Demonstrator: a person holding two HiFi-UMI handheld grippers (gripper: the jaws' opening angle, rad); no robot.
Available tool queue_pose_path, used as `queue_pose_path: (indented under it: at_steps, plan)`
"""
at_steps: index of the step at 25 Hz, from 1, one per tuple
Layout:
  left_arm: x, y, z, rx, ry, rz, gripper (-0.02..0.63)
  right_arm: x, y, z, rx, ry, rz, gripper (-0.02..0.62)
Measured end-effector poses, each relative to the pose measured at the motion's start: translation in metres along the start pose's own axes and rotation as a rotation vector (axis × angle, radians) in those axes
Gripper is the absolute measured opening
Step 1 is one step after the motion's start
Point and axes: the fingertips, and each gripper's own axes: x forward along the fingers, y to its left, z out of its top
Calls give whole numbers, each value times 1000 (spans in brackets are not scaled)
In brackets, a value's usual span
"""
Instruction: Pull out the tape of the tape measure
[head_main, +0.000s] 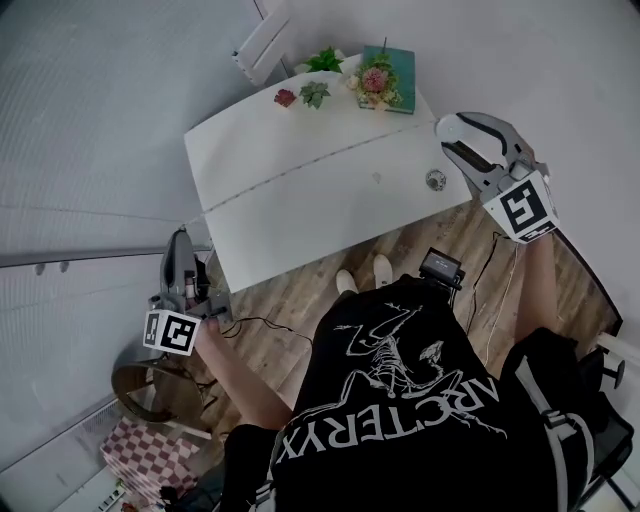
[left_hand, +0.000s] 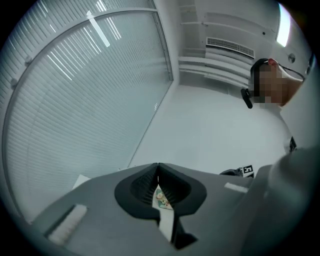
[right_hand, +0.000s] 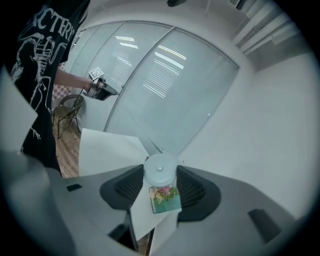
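Within your clenched right gripper (right_hand: 160, 175), the round pale-grey tape measure (right_hand: 160, 167) showed its flat buttoned face rearward; your left gripper (left_hand: 158, 175) was pinched closed.

Tape measure (right_hand: 160, 172): one item. Round, pale grey-white case with a small raised button at the centre of its flat face. Clamped edge to edge between the pads of the right gripper (right_hand: 160, 169), clear of the table (right_hand: 107, 150), flat face towards that gripper's camera. Tape itself cannot be made out.
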Motion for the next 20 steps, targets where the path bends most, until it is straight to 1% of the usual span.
queue_pose_path:
  at_steps: [5, 7, 10, 13, 15, 20]
  plan:
    - [-21, 23, 17, 20, -37, 97, 15, -20, -25, -15, 26, 32, -79, 218]
    - [-33, 35, 26, 16, -70, 142, 15, -26, -32, -21, 33, 49, -106, 218]
    - [-44, 43, 35, 13, -93, 178, 15, -34, -37, -28, 55, 55, -128, 218]
    - [-44, 39, 32, 21, -86, 169, 15, -36, -36, -28, 78, 37, -128, 218]
    - [-39, 34, 24, 28, -64, 157, 15, -34, -30, -26, 82, 29, -116, 218]
    - [-37, 34, 12, 16, -47, 168, 15, -31, -23, -31, 110, 29, -111, 218]
